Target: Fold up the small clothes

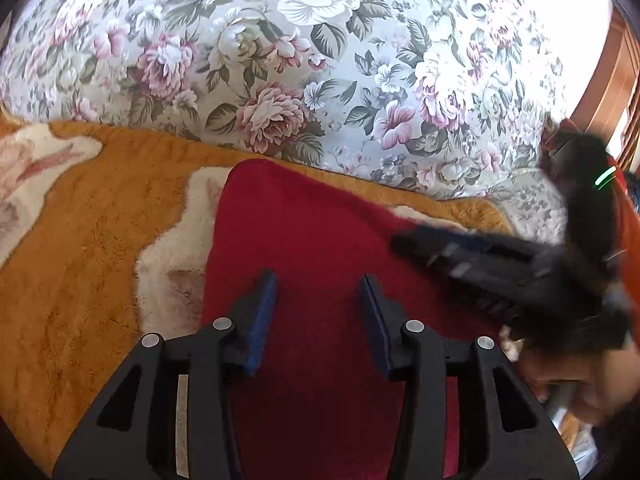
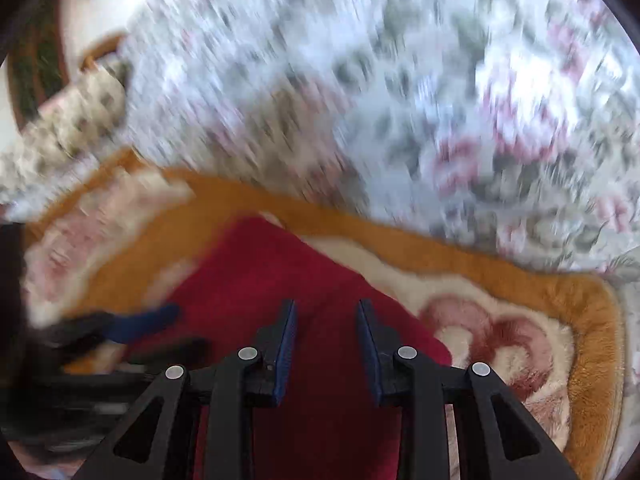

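Overhead, left tool (image 1: 320, 284) and right tool (image 2: 326, 312), both half-spread and empty, above red cloth (image 1: 304, 232).

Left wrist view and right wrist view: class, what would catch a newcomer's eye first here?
The deep red garment lies spread at the centre, on an orange plush blanket. Behind both stretches a floral bedspread. The left hand-held gripper hovers open over the red cloth, and the right hand-held gripper, also open, does likewise.
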`<move>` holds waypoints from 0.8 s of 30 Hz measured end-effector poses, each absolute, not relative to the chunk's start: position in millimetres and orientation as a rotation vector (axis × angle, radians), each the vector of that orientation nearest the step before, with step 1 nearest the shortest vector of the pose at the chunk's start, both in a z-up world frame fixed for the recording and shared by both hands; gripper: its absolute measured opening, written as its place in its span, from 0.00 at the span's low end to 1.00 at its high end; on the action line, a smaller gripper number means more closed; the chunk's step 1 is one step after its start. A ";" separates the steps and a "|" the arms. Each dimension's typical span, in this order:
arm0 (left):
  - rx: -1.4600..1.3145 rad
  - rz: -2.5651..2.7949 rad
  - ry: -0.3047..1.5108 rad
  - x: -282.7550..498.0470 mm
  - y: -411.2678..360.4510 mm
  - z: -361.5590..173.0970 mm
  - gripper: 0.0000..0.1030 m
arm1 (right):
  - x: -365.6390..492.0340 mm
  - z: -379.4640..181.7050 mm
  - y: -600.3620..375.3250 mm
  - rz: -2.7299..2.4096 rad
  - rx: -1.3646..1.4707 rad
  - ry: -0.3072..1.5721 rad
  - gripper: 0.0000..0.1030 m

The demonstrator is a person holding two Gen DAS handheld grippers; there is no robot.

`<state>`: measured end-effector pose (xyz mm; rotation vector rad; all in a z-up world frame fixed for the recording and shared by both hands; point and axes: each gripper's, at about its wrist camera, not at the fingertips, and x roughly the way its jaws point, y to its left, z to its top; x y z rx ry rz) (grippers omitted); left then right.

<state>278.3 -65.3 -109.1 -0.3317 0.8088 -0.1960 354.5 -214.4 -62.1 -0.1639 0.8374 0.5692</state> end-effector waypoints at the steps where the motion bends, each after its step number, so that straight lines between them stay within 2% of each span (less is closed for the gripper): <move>1: -0.360 -0.210 0.815 279.7 -62.5 -110.5 0.41 | 358.6 -73.7 -217.7 0.574 -0.185 0.862 0.28; 6: -0.359 -0.212 0.811 278.5 -64.2 -109.4 0.41 | 359.7 -86.1 -244.0 0.588 -0.023 0.838 0.28; 11: -0.403 -0.221 0.810 279.1 -58.3 -109.3 0.41 | 326.4 -49.8 -253.5 0.575 -0.013 0.806 0.28; 15: -0.396 -0.215 0.810 278.8 -60.0 -108.9 0.41 | 256.4 -36.0 -238.3 0.729 -0.176 0.723 0.28; 18: -0.396 -0.224 0.810 278.9 -61.0 -108.8 0.41 | 227.2 -68.3 -229.4 0.723 -0.367 0.748 0.29; 19: -0.387 -0.225 0.810 278.7 -62.1 -108.6 0.41 | 219.0 -76.6 -233.1 0.712 -0.388 0.687 0.29; 22: -0.376 -0.230 0.805 277.3 -62.9 -108.6 0.41 | 226.7 -80.8 -253.1 0.718 -0.194 0.699 0.30; 24: -0.381 -0.238 0.804 276.7 -61.5 -109.1 0.41 | 228.3 -76.8 -253.1 0.707 -0.168 0.724 0.30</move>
